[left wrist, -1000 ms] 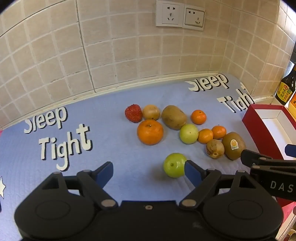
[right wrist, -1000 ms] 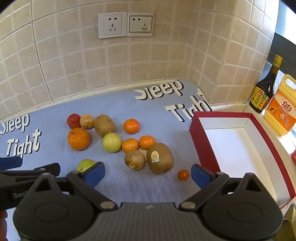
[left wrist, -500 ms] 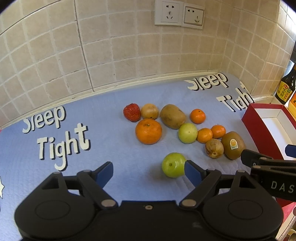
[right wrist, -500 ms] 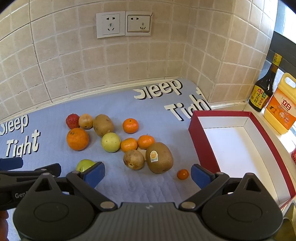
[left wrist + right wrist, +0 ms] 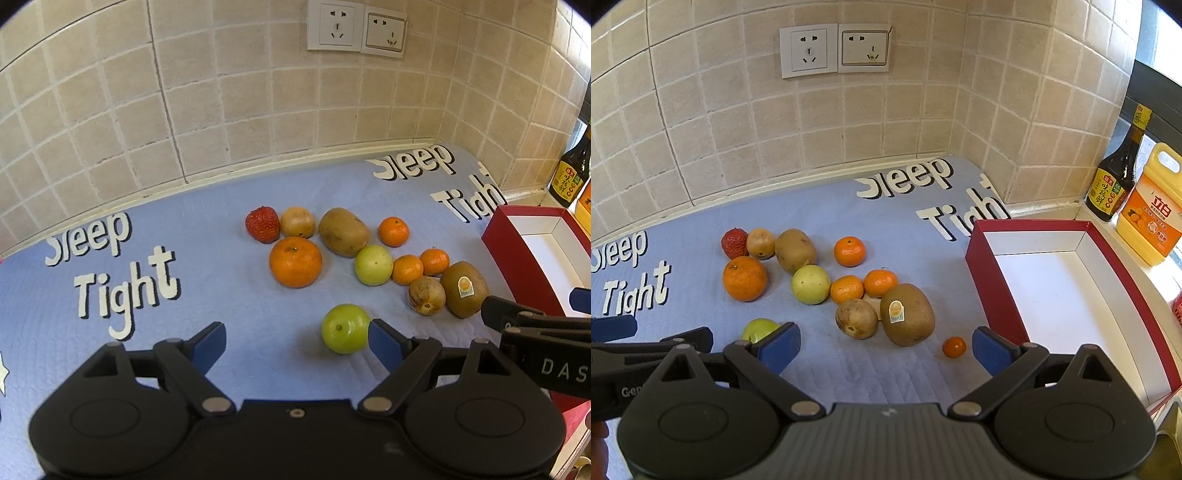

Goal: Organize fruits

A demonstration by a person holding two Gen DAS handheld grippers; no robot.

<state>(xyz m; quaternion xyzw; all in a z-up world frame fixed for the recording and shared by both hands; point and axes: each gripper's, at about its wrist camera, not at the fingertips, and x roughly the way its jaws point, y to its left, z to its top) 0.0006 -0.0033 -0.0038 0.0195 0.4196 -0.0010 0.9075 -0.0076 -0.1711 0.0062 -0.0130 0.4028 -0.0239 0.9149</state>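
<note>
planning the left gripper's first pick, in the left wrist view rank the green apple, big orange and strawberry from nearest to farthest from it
1. green apple: just ahead of the open left gripper, beside its right fingertip.
2. big orange: farther back, mid-mat.
3. strawberry: farthest, behind the orange toward the wall, at the left end of the fruit cluster.

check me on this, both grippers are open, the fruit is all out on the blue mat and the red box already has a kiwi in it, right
Not quite: the red box is empty, as the right wrist view shows. The stickered kiwi lies on the blue mat with the other fruit. The left gripper and right gripper are open.
</note>
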